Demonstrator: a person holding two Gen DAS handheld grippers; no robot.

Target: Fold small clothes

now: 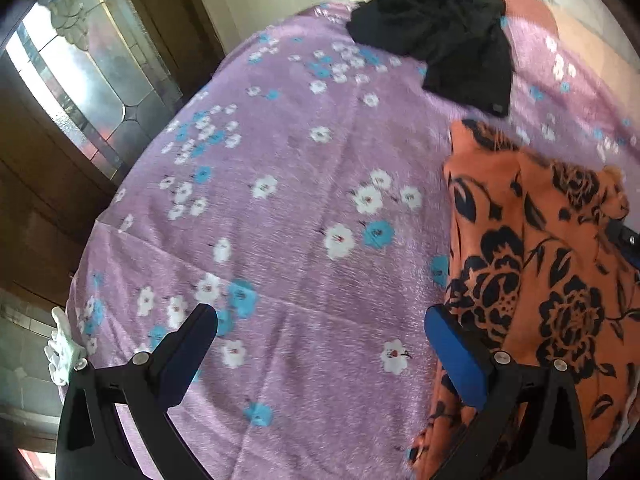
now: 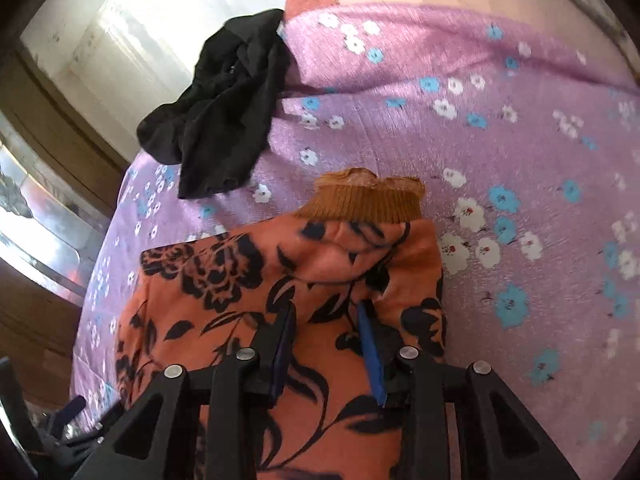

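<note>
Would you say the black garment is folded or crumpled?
Crumpled: the black garment lies bunched in an uneven heap on the bedspread.

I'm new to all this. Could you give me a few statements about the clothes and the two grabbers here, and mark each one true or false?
1. The right gripper has orange flowered cloth between its fingers. True: a fold of the orange garment sits pinched between them.
2. The left gripper is clamped on the black garment. False: it is wide open above the purple bedspread, and the black garment lies far off.
3. The black garment is neatly folded. False: it lies crumpled.
4. The orange garment has a ribbed mustard cuff. True.
</note>
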